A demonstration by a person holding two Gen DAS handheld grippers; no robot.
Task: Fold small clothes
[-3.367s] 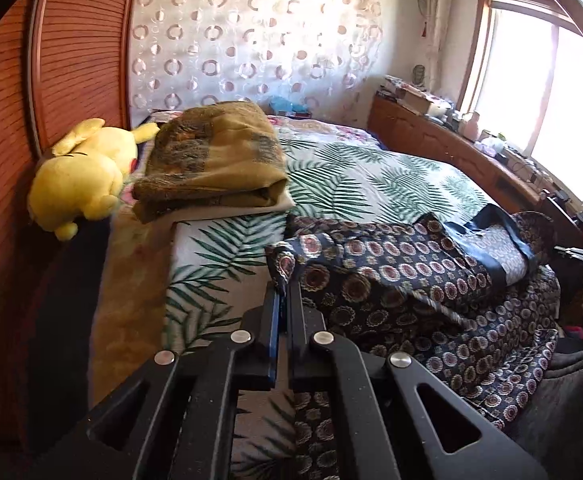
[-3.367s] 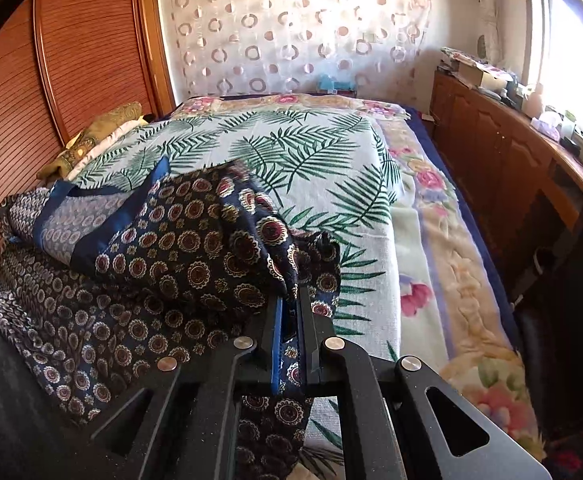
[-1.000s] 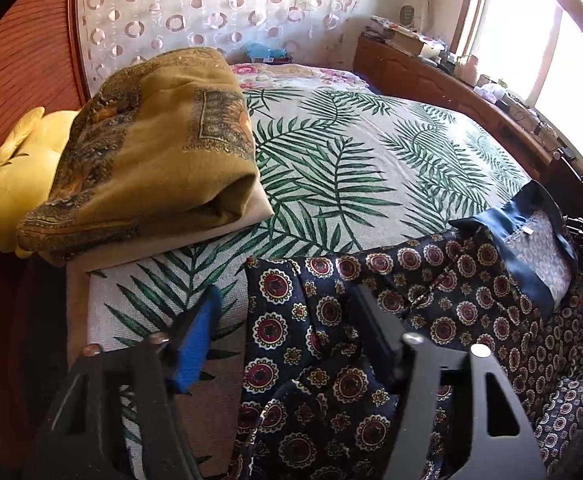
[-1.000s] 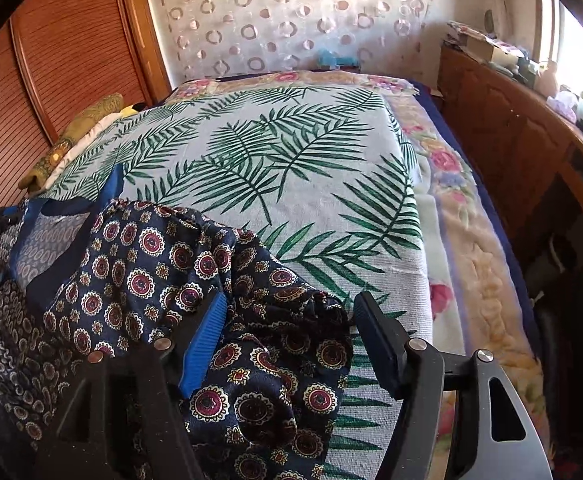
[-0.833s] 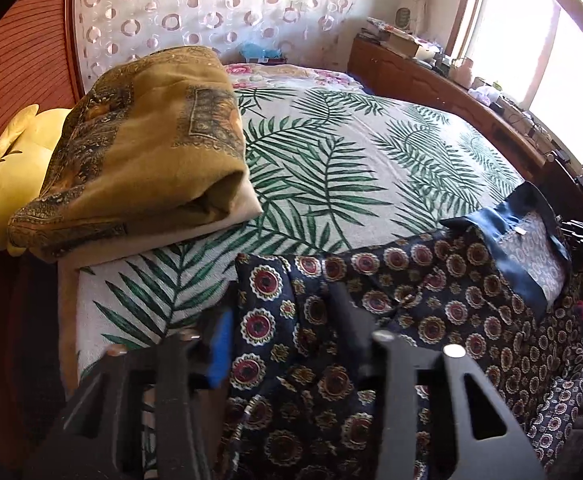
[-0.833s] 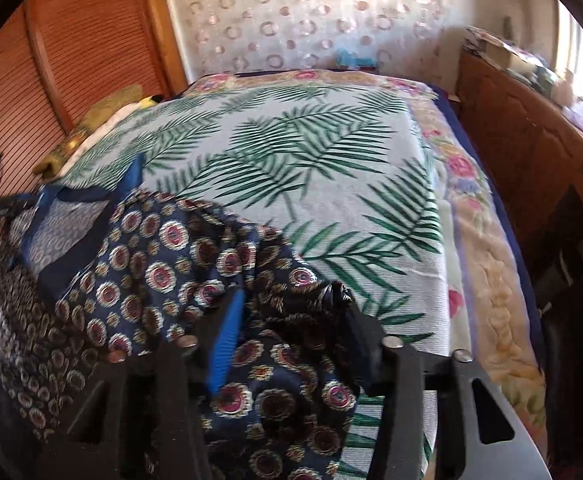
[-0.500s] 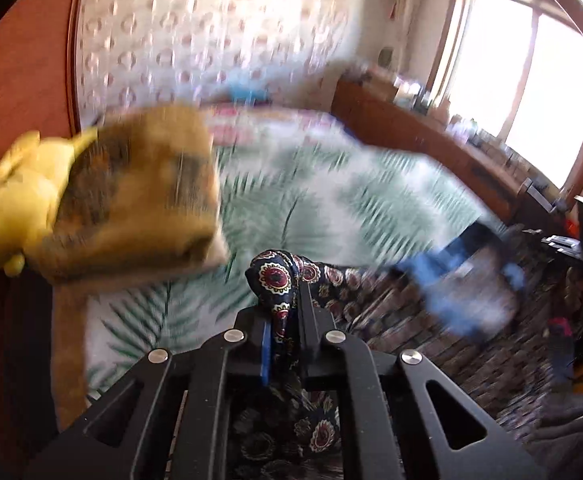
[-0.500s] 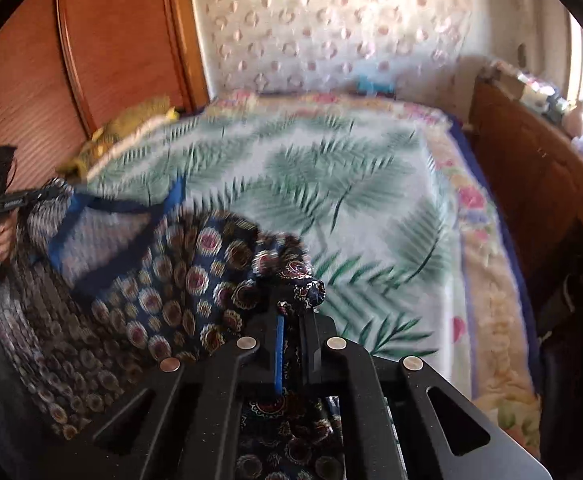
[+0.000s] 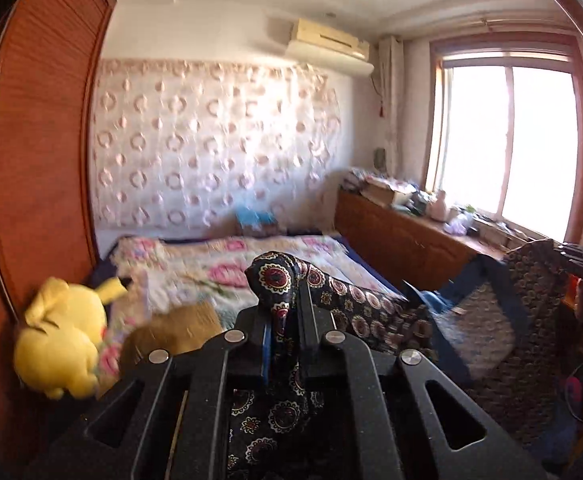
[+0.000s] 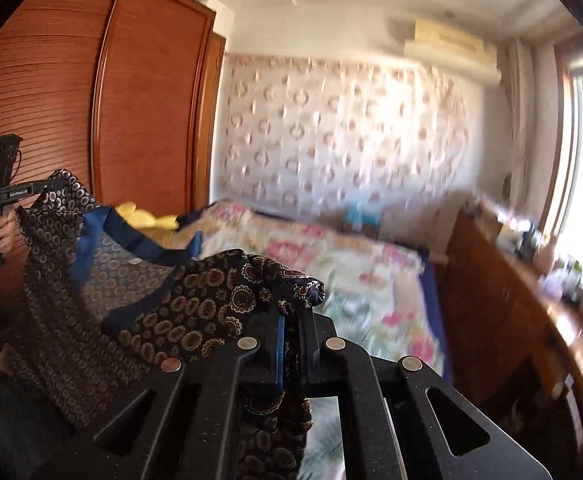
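Note:
A dark navy garment (image 9: 355,308) with round medallion prints and blue trim hangs in the air between my two grippers, above the bed. My left gripper (image 9: 285,320) is shut on one bunched corner of it. My right gripper (image 10: 291,320) is shut on the other corner (image 10: 227,292). The cloth sags between them and shows its paler lining (image 10: 127,276). The left gripper also shows in the right wrist view (image 10: 7,192), held in a hand at the far left. Both views are tilted up and blurred.
The bed (image 9: 219,264) with a floral and palm-leaf cover lies below. A yellow plush toy (image 9: 59,344) and a folded ochre blanket (image 9: 171,328) sit at its left. A wooden wardrobe (image 10: 91,120) stands left, a wooden cabinet (image 9: 403,240) under the window right.
Both grippers closed on the garment's corners and lifted it off the bed. The views swung upward toward the wall and ceiling, and the cloth now hangs spread between them.

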